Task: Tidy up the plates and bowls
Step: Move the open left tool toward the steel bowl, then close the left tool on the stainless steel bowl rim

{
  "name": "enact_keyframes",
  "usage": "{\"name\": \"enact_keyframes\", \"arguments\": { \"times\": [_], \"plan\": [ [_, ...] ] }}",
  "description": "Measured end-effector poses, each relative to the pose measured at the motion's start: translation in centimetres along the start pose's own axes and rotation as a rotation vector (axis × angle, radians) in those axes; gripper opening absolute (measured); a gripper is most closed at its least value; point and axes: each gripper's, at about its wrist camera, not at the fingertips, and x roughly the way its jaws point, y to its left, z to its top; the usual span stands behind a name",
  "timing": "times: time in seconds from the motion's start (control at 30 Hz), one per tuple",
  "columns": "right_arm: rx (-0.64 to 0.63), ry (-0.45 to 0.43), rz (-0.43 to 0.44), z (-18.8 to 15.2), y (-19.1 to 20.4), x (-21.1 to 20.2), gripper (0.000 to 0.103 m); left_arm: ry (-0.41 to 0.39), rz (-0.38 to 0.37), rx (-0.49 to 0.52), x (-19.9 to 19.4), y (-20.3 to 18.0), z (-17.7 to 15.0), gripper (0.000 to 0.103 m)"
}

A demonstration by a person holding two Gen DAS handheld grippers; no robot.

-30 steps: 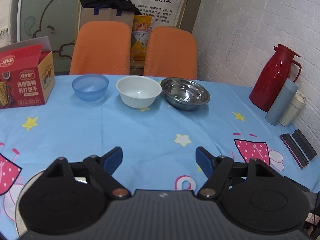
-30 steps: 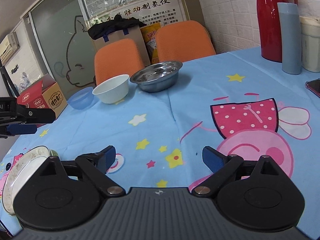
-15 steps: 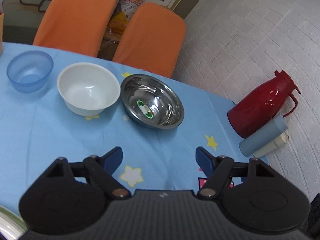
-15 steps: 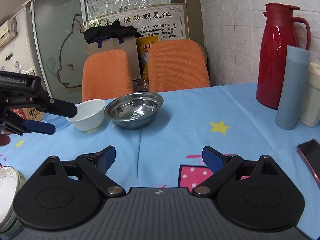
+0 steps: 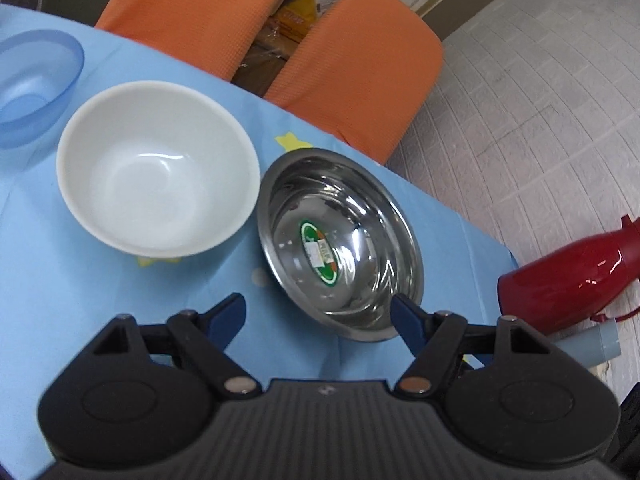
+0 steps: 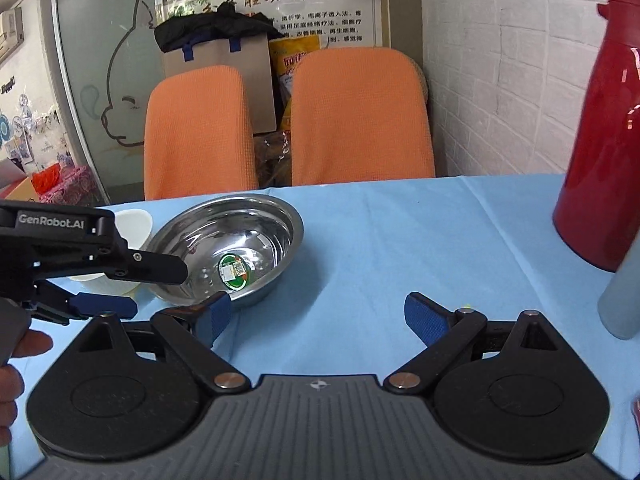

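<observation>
A steel bowl (image 5: 340, 240) with a green sticker sits on the blue tablecloth (image 5: 100, 300), beside a white bowl (image 5: 156, 176) and a blue plastic bowl (image 5: 28, 84) further left. My left gripper (image 5: 318, 312) is open and hovers just above the steel bowl's near rim. In the right wrist view the steel bowl (image 6: 232, 248) lies ahead to the left, with the white bowl (image 6: 134, 222) partly hidden behind the left gripper (image 6: 156, 288). My right gripper (image 6: 318, 316) is open and empty, right of the steel bowl.
A red thermos (image 6: 600, 152) and a grey-blue bottle (image 6: 624, 292) stand at the right near the brick wall. Two orange chairs (image 6: 360, 116) stand behind the table's far edge. The thermos also shows in the left wrist view (image 5: 580, 280).
Both grippers have moved forward toward the bowls. The left gripper has tilted down over the steel bowl, and the right gripper has come close beside it. Both stayed open.
</observation>
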Motion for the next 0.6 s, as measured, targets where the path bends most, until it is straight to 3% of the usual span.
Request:
{"name": "enact_keyframes", "arguments": {
  "times": [0.13,0.33,0.53,0.6],
  "plan": [
    [-0.067,0.014,0.001,0.9,0.8,2.6,0.103,-0.041,0.016,-0.068,0.8,-0.1,0.4,0.072],
    [-0.074,0.038,0.039,2.1,0.8,4.9,0.103,-0.060,0.028,-0.086,1.6,-0.3,0.5,0.068],
    [-0.103,0.064,0.047,2.5,1.7,6.5,0.103,-0.074,0.008,-0.089,2.0,0.4,0.8,0.051],
    [-0.103,0.071,0.051,2.3,1.8,6.8,0.103,-0.078,0.017,-0.070,2.2,0.4,1.0,0.035]
  ]
}}
